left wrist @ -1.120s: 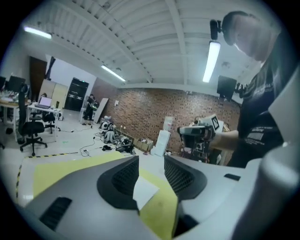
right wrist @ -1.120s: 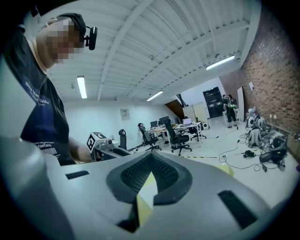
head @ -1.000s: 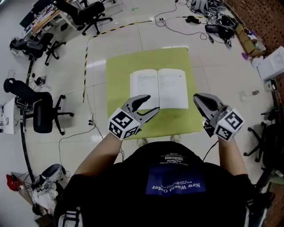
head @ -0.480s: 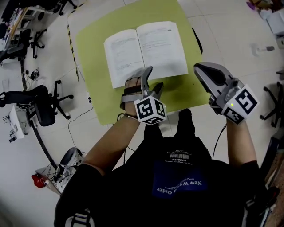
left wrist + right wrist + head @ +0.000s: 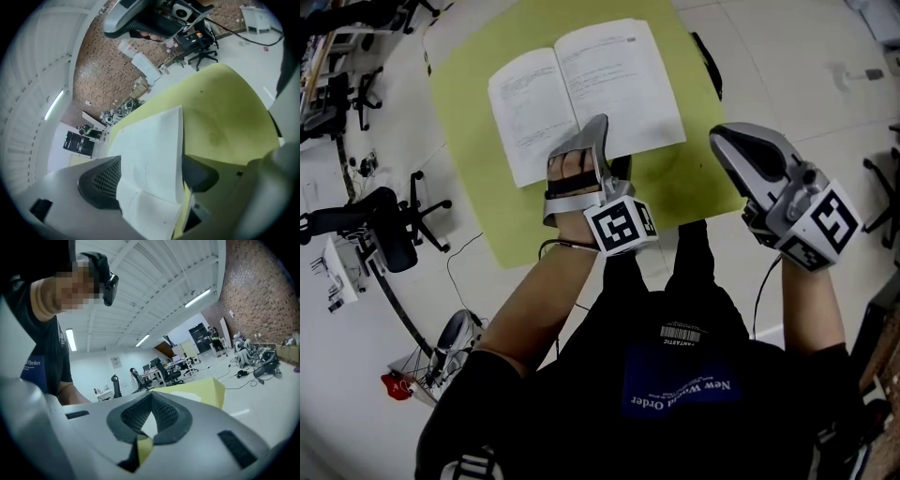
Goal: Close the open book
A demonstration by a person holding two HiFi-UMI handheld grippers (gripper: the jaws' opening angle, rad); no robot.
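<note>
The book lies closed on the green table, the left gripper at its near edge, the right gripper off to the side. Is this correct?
No. The book is open, not closed: the head view shows two pages spread. Otherwise right: it lies on the green table, the left gripper at its near edge, jaws opening around the pages, the right gripper off to the side.

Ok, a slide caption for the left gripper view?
Left hand-held gripper, jaws opening, straddles the near edge of the open book on a yellow-green table.

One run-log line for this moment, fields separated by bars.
book: open on table | left gripper: jaws opening, book edge between | right gripper: shut, empty
</note>
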